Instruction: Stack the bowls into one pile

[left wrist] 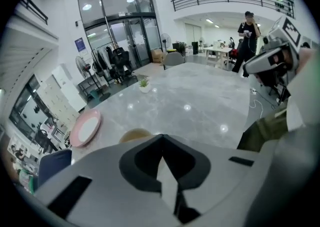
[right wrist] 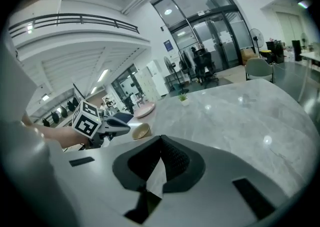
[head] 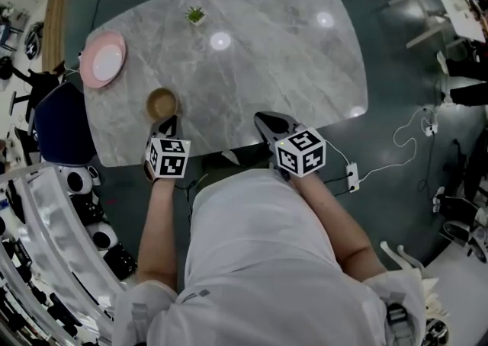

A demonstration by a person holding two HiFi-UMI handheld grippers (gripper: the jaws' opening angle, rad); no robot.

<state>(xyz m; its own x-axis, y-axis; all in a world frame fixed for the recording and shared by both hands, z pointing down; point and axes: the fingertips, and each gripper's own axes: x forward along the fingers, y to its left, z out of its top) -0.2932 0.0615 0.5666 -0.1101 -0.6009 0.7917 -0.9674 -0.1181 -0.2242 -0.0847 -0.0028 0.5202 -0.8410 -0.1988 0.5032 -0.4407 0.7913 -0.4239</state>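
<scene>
While working from the near edge of the tabletop (head: 290,55), begin with the left tool (head: 169,122): pinched tip to tip with nothing between the jaws, nose just short of the brown bowl (head: 162,103). Open wide before going in. Take the near wall of that bowl, one jaw inside and one outside, deep enough over the rim to hold, then squeeze gently. Lift straight up and level, clear of the marble.

Keep the right tool (head: 263,118) parked over the near edge, well apart to the right, likewise closed on nothing. Probably no part for it in this pick, judging by the spread, unless needed to steady the receiving bowl.

Next out, toward the far left corner: the pink bowl (head: 103,61), shallow and broader, close to the tabletop's edge and apart from the brown one. Treat as the base of the pile, being the wider of the two. Carry the brown bowl over its middle, lower squarely, and release only once seated. Avoid nudging the pink bowl outward toward that edge.

Farthest off, near the middle of the far side: a small potted plant (head: 196,14), out of the path and best left alone. Beyond the tabletop, in the left gripper view, a person (left wrist: 246,41) standing on the open floor, of no concern to the task.
</scene>
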